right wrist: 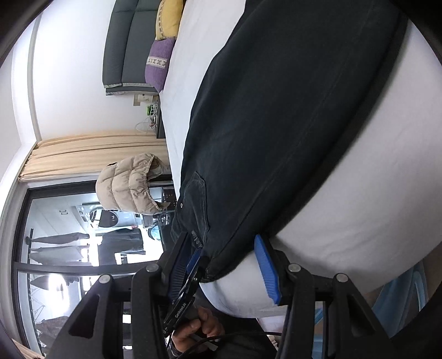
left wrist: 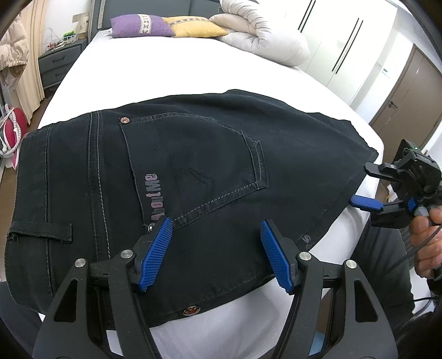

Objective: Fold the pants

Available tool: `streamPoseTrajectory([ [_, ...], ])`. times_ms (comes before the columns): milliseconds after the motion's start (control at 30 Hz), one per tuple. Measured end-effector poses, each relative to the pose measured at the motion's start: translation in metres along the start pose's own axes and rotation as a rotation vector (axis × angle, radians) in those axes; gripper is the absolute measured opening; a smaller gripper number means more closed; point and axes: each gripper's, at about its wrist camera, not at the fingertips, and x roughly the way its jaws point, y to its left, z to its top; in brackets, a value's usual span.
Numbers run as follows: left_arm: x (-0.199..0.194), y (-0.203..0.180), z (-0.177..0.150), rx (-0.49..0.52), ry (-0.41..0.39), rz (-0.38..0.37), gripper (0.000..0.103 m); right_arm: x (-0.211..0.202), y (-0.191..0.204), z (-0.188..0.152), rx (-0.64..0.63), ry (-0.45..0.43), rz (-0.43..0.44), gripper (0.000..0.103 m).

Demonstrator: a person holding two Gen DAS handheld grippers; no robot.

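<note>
Dark denim pants (left wrist: 193,171) lie flat on the white bed (left wrist: 171,71), back pocket with pink lettering facing up, waistband toward the left. My left gripper (left wrist: 216,232) is open, its blue pads hovering over the pants' near edge, holding nothing. My right gripper (left wrist: 362,187) shows at the right edge of the bed, open, at the pants' right edge. In the right wrist view the pants (right wrist: 276,124) run away along the bed (right wrist: 345,207), and my right gripper (right wrist: 229,245) stands open around the pants' near edge at the mattress side.
A purple pillow (left wrist: 141,26), a yellow pillow (left wrist: 193,26) and a rolled beige duvet (left wrist: 259,33) lie at the head of the bed. A grey nightstand (left wrist: 59,65) stands left, white wardrobes (left wrist: 339,47) right. A beige puffer jacket (right wrist: 129,185) hangs by the window.
</note>
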Motion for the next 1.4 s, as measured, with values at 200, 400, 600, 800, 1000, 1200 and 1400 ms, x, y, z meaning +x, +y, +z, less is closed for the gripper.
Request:
streamPoseTrajectory([
  [200, -0.002, 0.003, 0.002, -0.001, 0.007, -0.008, 0.065, 0.0, -0.006, -0.005, 0.017, 0.011, -0.004, 0.052],
  [400, -0.003, 0.004, 0.002, 0.006, 0.02, -0.007, 0.065, 0.013, -0.012, 0.0, 0.005, 0.014, -0.061, 0.005],
  [600, -0.005, 0.002, 0.002, 0.01, 0.026, -0.005, 0.065, 0.011, -0.021, -0.004, -0.01, 0.008, -0.08, 0.003],
  [800, -0.013, 0.001, 0.009, -0.018, 0.022, 0.014, 0.065, 0.01, -0.019, -0.004, -0.021, 0.022, -0.071, 0.008],
  [1000, -0.019, 0.003, 0.052, -0.095, -0.053, -0.05, 0.065, -0.011, 0.051, -0.014, -0.345, 0.051, -0.202, 0.033],
  [1200, 0.023, 0.026, 0.071, -0.141, 0.029, 0.028, 0.064, 0.033, 0.109, 0.034, -0.487, 0.055, -0.171, 0.02],
  [1400, 0.028, 0.026, 0.049, -0.091, 0.017, 0.022, 0.062, 0.139, 0.103, 0.101, -0.344, 0.169, -0.172, 0.015],
])
